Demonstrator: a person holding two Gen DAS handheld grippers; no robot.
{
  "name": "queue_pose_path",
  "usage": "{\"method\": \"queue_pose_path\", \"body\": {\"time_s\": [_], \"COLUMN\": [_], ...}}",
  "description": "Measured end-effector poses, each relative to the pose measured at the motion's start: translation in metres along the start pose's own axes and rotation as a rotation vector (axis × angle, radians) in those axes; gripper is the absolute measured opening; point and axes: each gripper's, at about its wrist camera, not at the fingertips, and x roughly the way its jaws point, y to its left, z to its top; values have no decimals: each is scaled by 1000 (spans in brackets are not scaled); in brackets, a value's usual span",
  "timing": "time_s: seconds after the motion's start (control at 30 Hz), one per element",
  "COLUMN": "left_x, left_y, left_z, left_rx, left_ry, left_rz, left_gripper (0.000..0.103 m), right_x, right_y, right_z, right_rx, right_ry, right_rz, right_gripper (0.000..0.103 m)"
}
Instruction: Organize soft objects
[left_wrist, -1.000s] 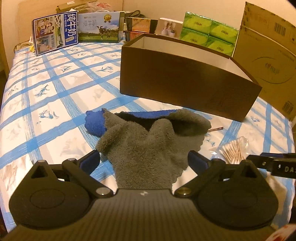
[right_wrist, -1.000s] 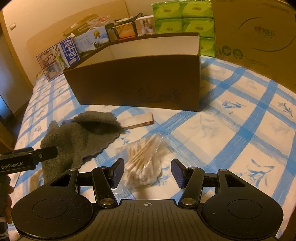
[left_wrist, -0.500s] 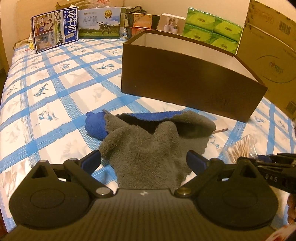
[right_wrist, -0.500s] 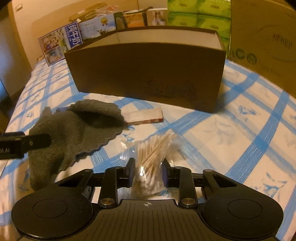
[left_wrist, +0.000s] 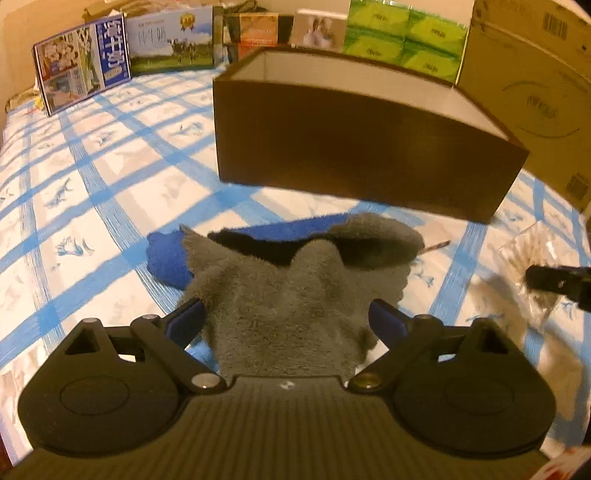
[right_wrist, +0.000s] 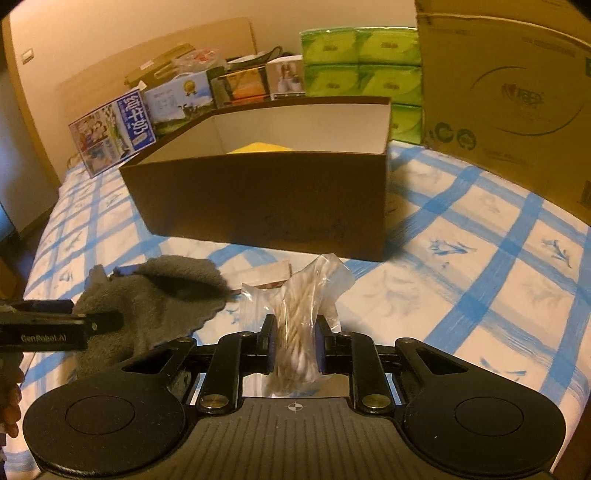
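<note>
Both cams sit low over the bed, looking forward along their fingers at the brown box (left_wrist: 354, 147). Left one hovers right over the gray towel (left_wrist: 295, 291); right one's further right, catching that towel (right_wrist: 155, 291) at its left. Both see the box (right_wrist: 266, 199).

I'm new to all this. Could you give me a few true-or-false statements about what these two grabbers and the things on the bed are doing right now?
1. The right gripper is shut on the bag of cotton swabs. True.
2. The left gripper is clamped on the grey cloth. False: it is open, with the cloth between its fingers.
3. The brown box has a lid on. False: it is open-topped.
4. Something yellow lies inside the box. True.
</note>
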Motion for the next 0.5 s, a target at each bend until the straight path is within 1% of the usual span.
{"method": "queue_pose_path", "body": {"time_s": [0.07,0.13,0.17,0.2,0.23,0.27,0.3,0.33,0.4,0.5], "left_x": [6,10,11,12,12,12,12,11,7,-4], "left_y": [-1,0,1,1,0,0,0,1,5,10], "left_z": [-1,-2,-2,-2,-2,-1,-1,1,3,8], "left_rx": [14,15,16,21,27,35,44,46,30,21], "left_ry": [18,22,24,29,32,34,36,36,31,26], "left_rz": [19,11,5,-4,-6,-6,5,9,-13,-20], "left_gripper": [95,92,84,80,71,56,43,40,28,19], "right_x": [0,-1,-1,-2,-2,-3,-3,-4,-7,-12], "right_y": [-2,-4,-5,-5,-6,-6,-6,-7,-7,-8], "right_z": [1,1,1,2,2,2,2,2,3,5], "right_rx": [6,10,11,12,11,11,11,12,14,12], "right_ry": [0,0,-1,-3,-3,-4,-6,-7,-12,-22], "right_rz": [-2,-5,-6,-8,-8,-8,-9,-9,-5,2], "right_gripper": [20,20,20,20,20,20,20,20,20,20]}}
